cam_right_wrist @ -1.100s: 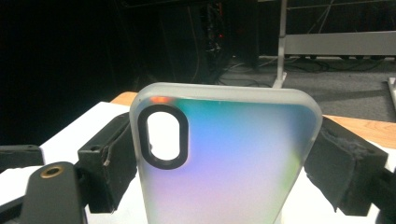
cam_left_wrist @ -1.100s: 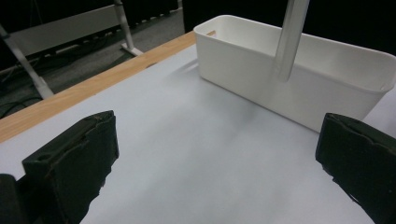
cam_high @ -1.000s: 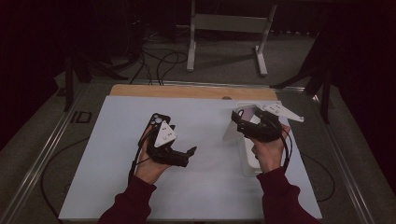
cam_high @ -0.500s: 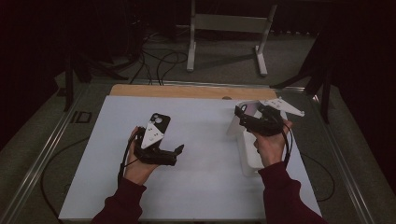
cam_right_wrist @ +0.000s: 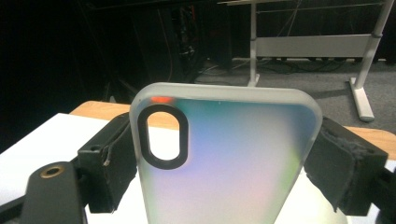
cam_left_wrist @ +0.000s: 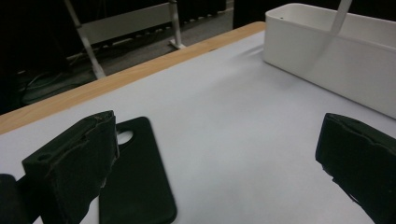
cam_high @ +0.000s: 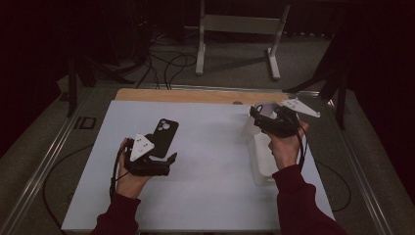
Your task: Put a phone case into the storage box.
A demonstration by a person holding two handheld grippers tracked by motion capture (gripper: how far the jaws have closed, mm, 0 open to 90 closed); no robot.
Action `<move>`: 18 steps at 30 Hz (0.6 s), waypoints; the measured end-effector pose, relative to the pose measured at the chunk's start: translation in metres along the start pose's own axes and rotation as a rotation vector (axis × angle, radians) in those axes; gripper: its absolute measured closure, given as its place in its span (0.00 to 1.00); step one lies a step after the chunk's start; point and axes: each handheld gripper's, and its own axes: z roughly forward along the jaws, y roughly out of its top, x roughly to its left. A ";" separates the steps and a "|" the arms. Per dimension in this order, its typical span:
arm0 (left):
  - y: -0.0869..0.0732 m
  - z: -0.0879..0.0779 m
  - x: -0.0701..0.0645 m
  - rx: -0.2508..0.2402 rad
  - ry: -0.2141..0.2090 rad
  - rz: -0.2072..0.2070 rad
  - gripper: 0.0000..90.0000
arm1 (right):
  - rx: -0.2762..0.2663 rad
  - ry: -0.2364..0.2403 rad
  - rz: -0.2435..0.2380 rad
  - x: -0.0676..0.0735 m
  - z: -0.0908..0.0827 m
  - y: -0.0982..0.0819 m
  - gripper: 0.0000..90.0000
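A black phone case [cam_high: 165,135] lies flat on the white table [cam_high: 210,161]. My left gripper [cam_high: 171,158] hovers just on the near side of it, open and empty. In the left gripper view the black case [cam_left_wrist: 137,186] lies beside the left jaw of that gripper [cam_left_wrist: 219,144], outside the gap. At the right, my right gripper [cam_high: 259,117] is shut on a frosted translucent phone case [cam_high: 250,128], raised above the white bin [cam_high: 262,164]. In the right gripper view the translucent case [cam_right_wrist: 224,158] stands upright, pinched by its edges in the gripper [cam_right_wrist: 224,163].
The white bin [cam_left_wrist: 336,51] stands along the table's right side. A wooden strip [cam_high: 195,95] borders the far edge. Beyond it are a metal stand [cam_high: 240,29] and cables on the floor. The person's sleeved forearms come in from the bottom.
My left gripper has pulled back to the left and toward the near edge, leaving the black case more exposed on the table. My right gripper has drifted slightly right with the translucent case.
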 end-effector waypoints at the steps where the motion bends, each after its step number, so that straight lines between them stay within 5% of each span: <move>1: -0.001 -0.001 0.001 0.002 0.009 0.003 0.00 | 0.000 -0.006 -0.004 0.000 0.001 0.002 0.18; 18: -0.024 -0.017 0.017 -0.002 0.059 -0.021 0.00 | 0.012 -0.079 -0.025 -0.013 0.018 0.010 0.18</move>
